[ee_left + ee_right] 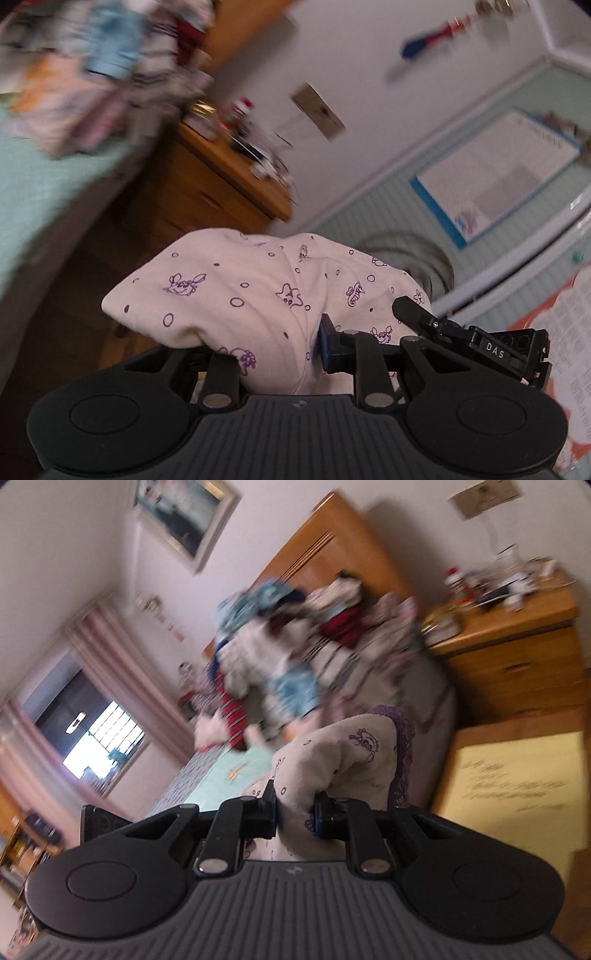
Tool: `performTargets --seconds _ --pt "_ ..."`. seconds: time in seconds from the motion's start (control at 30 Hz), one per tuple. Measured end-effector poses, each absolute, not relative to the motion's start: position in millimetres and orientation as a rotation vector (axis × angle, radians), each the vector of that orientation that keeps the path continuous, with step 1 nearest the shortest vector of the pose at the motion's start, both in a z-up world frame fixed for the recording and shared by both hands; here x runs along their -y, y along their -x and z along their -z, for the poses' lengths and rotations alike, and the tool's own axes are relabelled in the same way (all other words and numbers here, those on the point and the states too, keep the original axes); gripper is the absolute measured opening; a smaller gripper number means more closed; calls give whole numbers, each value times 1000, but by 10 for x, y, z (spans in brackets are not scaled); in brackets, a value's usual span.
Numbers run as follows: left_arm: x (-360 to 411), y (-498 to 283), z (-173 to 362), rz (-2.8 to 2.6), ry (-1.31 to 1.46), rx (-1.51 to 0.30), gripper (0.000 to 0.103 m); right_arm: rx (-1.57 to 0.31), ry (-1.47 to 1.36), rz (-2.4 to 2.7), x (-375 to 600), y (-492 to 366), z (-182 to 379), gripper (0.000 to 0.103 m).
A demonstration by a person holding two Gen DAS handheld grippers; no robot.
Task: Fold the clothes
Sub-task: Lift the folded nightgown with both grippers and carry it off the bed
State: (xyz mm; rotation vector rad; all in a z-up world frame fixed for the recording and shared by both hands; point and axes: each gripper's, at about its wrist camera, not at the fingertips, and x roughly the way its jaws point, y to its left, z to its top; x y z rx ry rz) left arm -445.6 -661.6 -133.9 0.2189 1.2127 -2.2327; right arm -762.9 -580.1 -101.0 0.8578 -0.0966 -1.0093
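Observation:
A pale pink garment [236, 295] printed with small purple cartoon figures bulges out in front of my left gripper [280, 350], which is shut on its cloth; the left finger is hidden under the fabric. The other gripper's black finger [413, 314] pokes in at the right of the cloth. In the right wrist view my right gripper [294, 812] is shut on a bunched part of the same garment [332, 760], which has a purple lace trim [402, 746]. Both views are tilted and blurred.
A heap of mixed clothes [295, 653] lies on a bed with a mint-green sheet [44, 192], against a wooden headboard [332, 546]. A wooden nightstand [517, 646] with small items stands beside it. A yellow sheet with writing [517, 775] lies at right. A window [85, 723] shows at left.

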Motion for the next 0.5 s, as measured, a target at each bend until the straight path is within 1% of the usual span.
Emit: performTargets --seconds 0.07,0.17,0.2,0.23,0.27,0.3,0.37,0.4,0.43,0.47,0.5 --pt "6897 4847 1442 2262 -306 -1120 33 128 -853 1052 5857 7932 1129 20" --pt "7453 5429 1912 2213 -486 -1139 42 145 -826 1166 6087 8316 1521 22" --pt "7627 5613 2131 2155 -579 -1156 42 138 -852 1201 6203 8441 1719 27" --pt "7777 5772 2387 2065 -693 -1180 41 108 -940 1231 6372 8552 1993 30" --pt "7875 5885 2618 1990 -784 -1195 39 60 -1043 1274 6541 8630 2274 30" --pt "7910 5929 2746 1974 -801 -1195 39 15 -1117 1326 6647 8689 2516 30" --pt "7928 5950 2867 1996 -769 -1199 42 21 -1156 1385 6639 8776 2776 30" --pt "7934 5955 2892 2005 -763 -1214 42 43 -1162 1389 6604 8811 2847 30" --pt "7928 5967 2903 2022 -767 -1212 44 63 -1165 1375 6564 8828 2872 30" --pt "7909 5974 2898 2040 -779 -1192 49 64 -1162 1371 6529 8821 2870 30" --pt "7885 5975 2888 2053 -791 -1168 51 51 -1151 1370 6508 8803 2849 30"
